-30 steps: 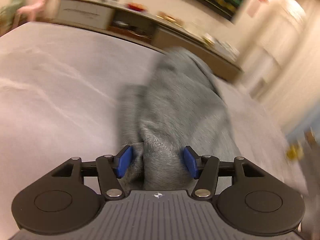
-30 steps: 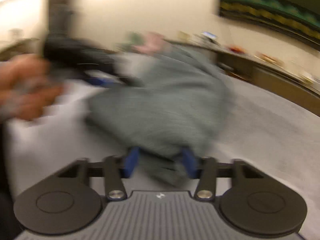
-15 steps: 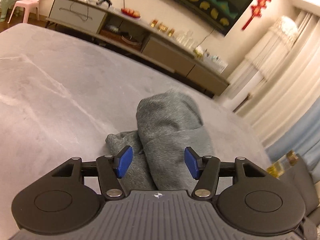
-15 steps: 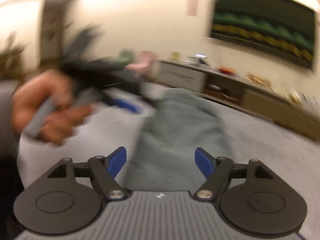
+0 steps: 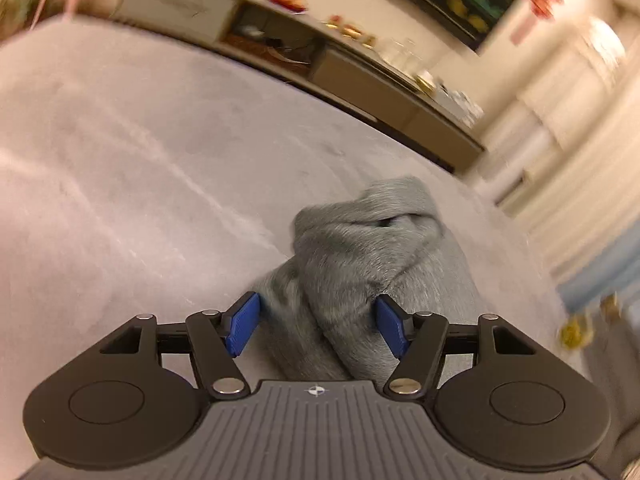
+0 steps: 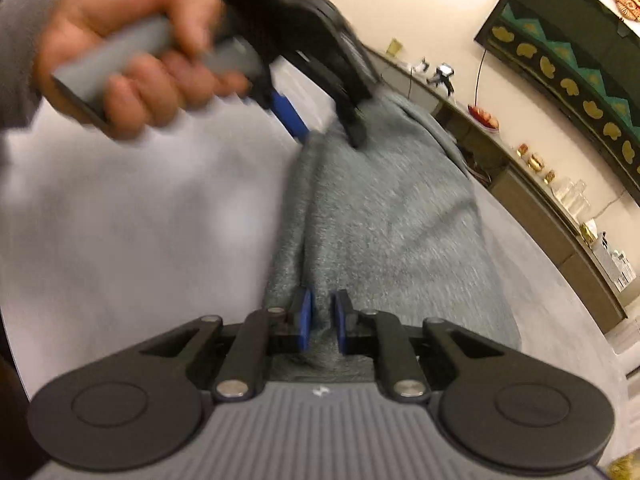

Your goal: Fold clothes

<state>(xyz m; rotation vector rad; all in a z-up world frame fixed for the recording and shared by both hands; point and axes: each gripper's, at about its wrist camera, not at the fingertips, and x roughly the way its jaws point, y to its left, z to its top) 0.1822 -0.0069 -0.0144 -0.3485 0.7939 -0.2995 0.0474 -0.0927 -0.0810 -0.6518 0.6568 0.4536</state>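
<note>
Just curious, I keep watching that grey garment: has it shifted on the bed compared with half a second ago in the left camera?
Yes. The grey garment now reaches less far toward the long cabinet, bunched nearer the left gripper.

The right gripper (image 6: 322, 320) is showing black linkage arms, silver screws, blue ribbed pads and a grey ridged body — the left gripper (image 5: 316, 330) matching; a grey sleeve (image 6: 24, 8) is covering the wrist.

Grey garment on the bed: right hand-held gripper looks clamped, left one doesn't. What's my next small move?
Probably close the left hand-held gripper. Its jaws have been opening and stand apart around a bunched fold of the grey garment without pressing it, while the right hand-held gripper has just closed on the near edge. Both ends need holding to fold.
</note>
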